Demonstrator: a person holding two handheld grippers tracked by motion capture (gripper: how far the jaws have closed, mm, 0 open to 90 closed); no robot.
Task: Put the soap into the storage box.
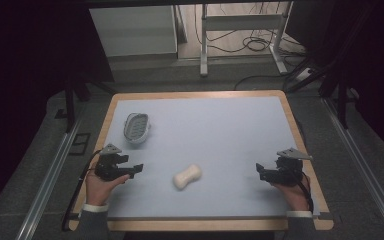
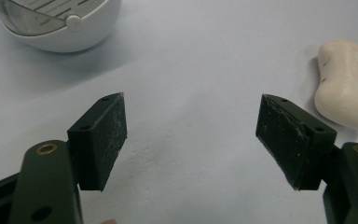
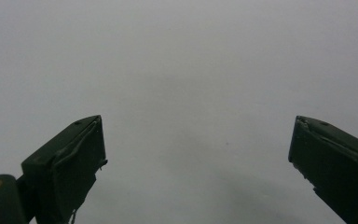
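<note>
The table (image 1: 240, 107) has a pale blue-grey top framed by a light wooden edge. A cream soap bar (image 1: 187, 176) lies flat on it, near the front and a little left of centre. A white soap dish (image 1: 136, 128) with a slotted insert sits behind and left of the soap bar, well apart from it.

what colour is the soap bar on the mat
Creamy off-white. The soap bar shows best in the left gripper view, lying on the pale blue-grey mat.

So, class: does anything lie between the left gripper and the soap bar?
Nothing visible: bare mat separates the left gripper from the soap bar. The soap dish sits off to the side.
</note>
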